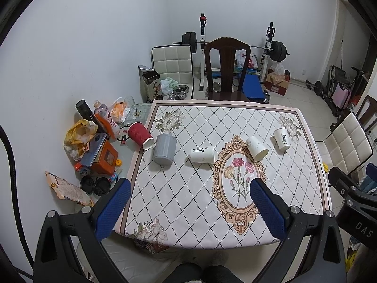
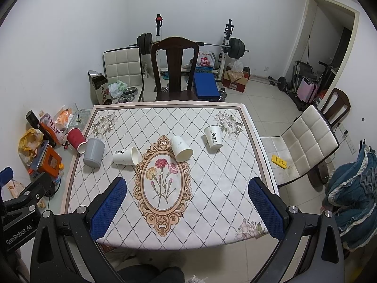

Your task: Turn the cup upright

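Several cups lie on their sides across the far half of a table with a floral cloth. From left to right: a red ribbed cup at the left edge, a grey ribbed cup, a white cup with black writing, a marbled white cup, and another white cup with writing. My left gripper and right gripper are both open and empty, held above the table's near edge, well short of the cups.
A dark wooden chair stands at the table's far side, a white padded chair to the right. Bottles, bags and boxes crowd the floor to the left. A barbell rack stands against the back wall.
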The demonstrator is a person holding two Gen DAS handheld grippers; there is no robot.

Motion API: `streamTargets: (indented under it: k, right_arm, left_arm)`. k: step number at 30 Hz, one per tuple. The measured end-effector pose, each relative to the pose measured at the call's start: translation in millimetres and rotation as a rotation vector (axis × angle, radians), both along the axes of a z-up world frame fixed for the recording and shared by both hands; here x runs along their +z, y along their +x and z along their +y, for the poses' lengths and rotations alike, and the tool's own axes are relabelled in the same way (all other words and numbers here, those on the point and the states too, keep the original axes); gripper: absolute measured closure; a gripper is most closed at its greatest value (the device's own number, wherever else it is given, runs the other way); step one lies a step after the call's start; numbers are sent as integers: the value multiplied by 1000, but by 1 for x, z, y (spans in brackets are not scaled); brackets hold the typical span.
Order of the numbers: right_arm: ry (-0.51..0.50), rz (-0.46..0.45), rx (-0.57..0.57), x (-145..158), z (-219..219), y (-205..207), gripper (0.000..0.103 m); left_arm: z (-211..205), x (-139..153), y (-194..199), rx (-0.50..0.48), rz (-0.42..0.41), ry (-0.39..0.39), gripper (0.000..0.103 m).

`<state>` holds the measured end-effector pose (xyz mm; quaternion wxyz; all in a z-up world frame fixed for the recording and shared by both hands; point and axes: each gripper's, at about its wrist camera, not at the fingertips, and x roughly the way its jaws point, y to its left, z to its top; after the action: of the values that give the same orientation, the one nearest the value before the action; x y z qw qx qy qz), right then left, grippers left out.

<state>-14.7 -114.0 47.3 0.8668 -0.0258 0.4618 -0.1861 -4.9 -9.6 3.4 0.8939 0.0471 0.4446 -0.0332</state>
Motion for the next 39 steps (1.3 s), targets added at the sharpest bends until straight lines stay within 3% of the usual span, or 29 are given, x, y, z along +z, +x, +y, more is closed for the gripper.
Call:
streamTargets:
  k: [16,22,31,39]
  right_arm:
    - [15,9,10,-1,10,4,0]
    - [48,53,4,-20,-4,14,0]
    - [91,222,-39,-118,-44,49,0]
    - [100,385,-113,-226,-73,79,0]
  left_arm:
    - [4,0,1,12,5,-4,0]
    - [2,-31,16,60,62,16,0]
    - [3,-123,51,124,232,77,0]
    - [3,-191,95,59,356,98,0]
